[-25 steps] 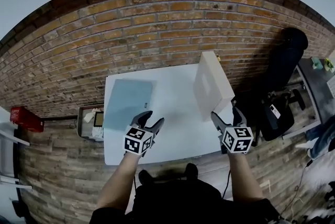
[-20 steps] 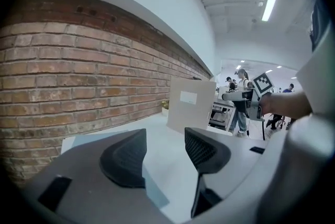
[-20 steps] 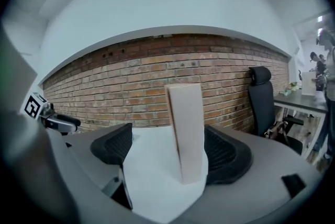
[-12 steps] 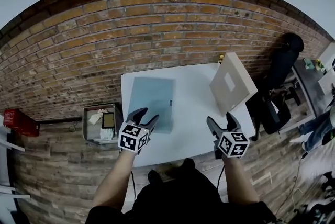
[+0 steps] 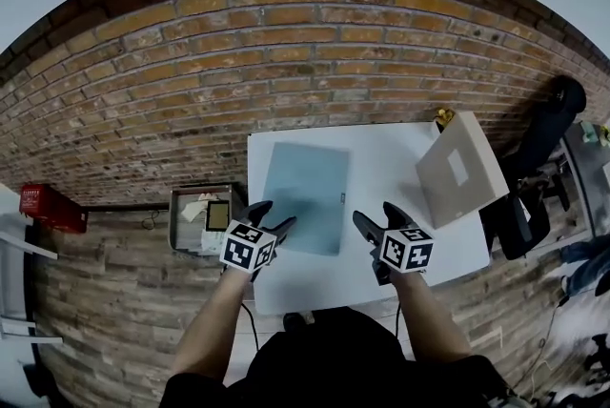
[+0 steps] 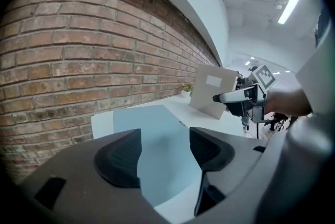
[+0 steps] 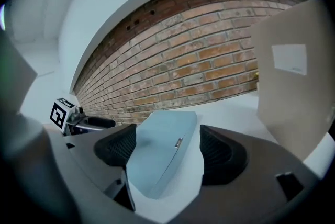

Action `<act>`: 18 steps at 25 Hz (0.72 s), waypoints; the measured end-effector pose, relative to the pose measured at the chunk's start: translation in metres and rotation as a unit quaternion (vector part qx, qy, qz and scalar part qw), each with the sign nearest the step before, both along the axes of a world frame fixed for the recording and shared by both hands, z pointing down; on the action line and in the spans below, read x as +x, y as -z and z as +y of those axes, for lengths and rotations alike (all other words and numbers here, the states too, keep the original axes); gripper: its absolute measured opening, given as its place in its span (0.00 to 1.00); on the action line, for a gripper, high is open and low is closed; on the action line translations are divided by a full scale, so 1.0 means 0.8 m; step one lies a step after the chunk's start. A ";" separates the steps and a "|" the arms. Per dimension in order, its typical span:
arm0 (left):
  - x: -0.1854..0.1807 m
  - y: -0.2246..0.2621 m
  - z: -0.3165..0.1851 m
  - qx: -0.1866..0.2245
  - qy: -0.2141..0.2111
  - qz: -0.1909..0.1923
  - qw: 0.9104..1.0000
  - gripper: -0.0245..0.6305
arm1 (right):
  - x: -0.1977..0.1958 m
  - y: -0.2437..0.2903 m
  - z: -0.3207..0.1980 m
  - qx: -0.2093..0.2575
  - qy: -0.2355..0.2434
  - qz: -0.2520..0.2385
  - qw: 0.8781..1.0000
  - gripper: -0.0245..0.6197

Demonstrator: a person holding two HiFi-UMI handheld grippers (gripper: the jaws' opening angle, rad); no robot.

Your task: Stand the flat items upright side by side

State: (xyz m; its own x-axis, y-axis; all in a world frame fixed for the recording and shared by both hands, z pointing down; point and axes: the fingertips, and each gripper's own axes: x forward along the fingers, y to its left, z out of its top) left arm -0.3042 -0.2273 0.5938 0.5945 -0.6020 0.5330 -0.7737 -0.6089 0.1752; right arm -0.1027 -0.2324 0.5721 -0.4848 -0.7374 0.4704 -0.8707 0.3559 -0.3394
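Blue-grey folder (image 5: 305, 196) lies flat on the white table (image 5: 391, 153). Beige board (image 5: 460, 170) stands tilted at the table's right end.

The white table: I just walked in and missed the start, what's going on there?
A person holds a gripper in each hand. The left gripper, jaws just opening, and the right gripper, jaws just closing, flank the near end of the blue-grey panel lying flat on the table, with nothing gripped. The beige panel already stands on edge at the right.
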 end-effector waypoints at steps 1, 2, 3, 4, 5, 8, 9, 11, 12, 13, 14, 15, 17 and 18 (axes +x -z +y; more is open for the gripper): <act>-0.006 -0.006 -0.009 -0.006 0.005 -0.007 1.000 0.51 | -0.009 -0.007 -0.012 -0.007 0.008 -0.004 1.000 0.65; -0.011 -0.012 -0.018 -0.012 0.010 -0.016 1.000 0.53 | -0.017 -0.015 -0.022 -0.017 0.015 -0.007 1.000 0.65; -0.015 -0.019 -0.026 -0.018 0.015 -0.023 0.999 0.55 | -0.023 -0.024 -0.031 -0.028 0.019 -0.011 0.999 0.65; -0.020 -0.024 -0.035 -0.022 0.020 -0.028 0.999 0.55 | -0.027 -0.034 -0.039 -0.041 0.023 -0.014 0.999 0.65; -0.024 -0.030 -0.045 -0.027 0.025 -0.030 0.999 0.56 | -0.030 -0.045 -0.048 -0.055 0.025 -0.018 0.998 0.65; -0.033 -0.051 -0.070 -0.055 0.034 -0.019 0.998 0.61 | -0.040 -0.079 -0.070 -0.096 0.028 -0.030 0.995 0.66; -0.035 -0.060 -0.074 -0.068 0.036 -0.014 0.997 0.64 | -0.042 -0.090 -0.073 -0.110 0.027 -0.032 0.993 0.66; -0.039 -0.081 -0.079 -0.093 0.039 -0.011 0.995 0.66 | -0.046 -0.110 -0.077 -0.134 0.027 -0.028 0.990 0.66; -0.042 -0.092 -0.083 -0.104 0.041 -0.015 0.994 0.66 | -0.049 -0.118 -0.081 -0.142 0.029 -0.026 0.989 0.66; -0.044 -0.103 -0.087 -0.113 0.042 -0.020 0.992 0.66 | -0.052 -0.126 -0.086 -0.150 0.032 -0.024 0.988 0.66; -0.045 -0.114 -0.091 -0.123 0.041 -0.026 0.991 0.66 | -0.054 -0.134 -0.091 -0.158 0.035 -0.026 0.987 0.67; -0.045 -0.123 -0.093 -0.133 0.040 -0.030 0.990 0.66 | -0.056 -0.141 -0.096 -0.167 0.037 -0.030 0.985 0.67; -0.043 -0.138 -0.097 -0.155 0.036 -0.022 0.987 0.67 | -0.059 -0.157 -0.104 -0.188 0.043 -0.039 0.981 0.67; -0.042 -0.142 -0.097 -0.168 0.033 -0.008 0.985 0.68 | -0.062 -0.164 -0.107 -0.197 0.047 -0.039 0.979 0.67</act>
